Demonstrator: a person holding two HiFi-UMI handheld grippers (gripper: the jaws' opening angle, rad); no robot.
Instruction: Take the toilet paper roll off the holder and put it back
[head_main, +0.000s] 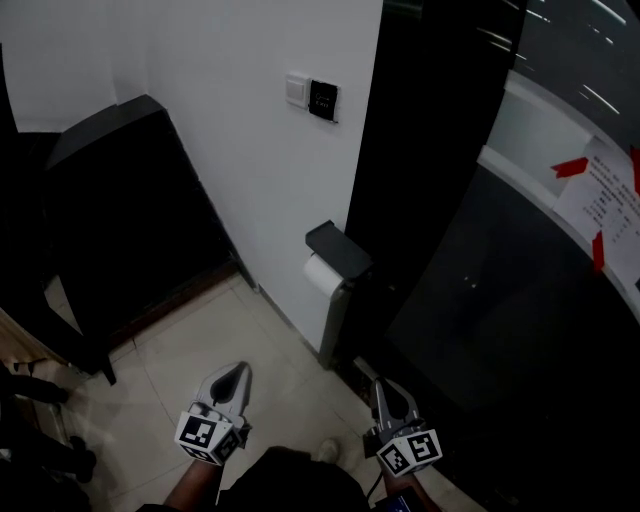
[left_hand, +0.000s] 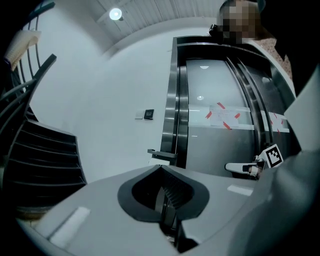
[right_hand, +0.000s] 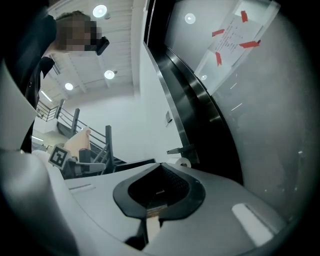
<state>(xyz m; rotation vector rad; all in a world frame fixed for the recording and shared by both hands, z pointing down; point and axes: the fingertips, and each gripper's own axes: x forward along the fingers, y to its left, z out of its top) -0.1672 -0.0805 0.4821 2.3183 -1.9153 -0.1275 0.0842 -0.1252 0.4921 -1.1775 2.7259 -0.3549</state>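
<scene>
A white toilet paper roll (head_main: 322, 272) sits on a wall holder under a black cover (head_main: 338, 248), at the edge of the white wall beside a dark glass panel. Both grippers hang low over the tiled floor, well short of the roll. My left gripper (head_main: 236, 372) is shut with nothing in it, its tip pointing toward the holder (left_hand: 161, 153). My right gripper (head_main: 387, 388) is also shut and empty, close to the panel's foot. The roll (right_hand: 183, 162) shows small and far beyond its closed tips in the right gripper view.
A black slanted cabinet (head_main: 110, 190) stands against the wall at the left. A switch plate (head_main: 312, 97) is high on the wall. The dark glass panel (head_main: 480, 300) carries a sheet fixed with red tape (head_main: 600, 195). My shoe (head_main: 325, 450) is on the tiles.
</scene>
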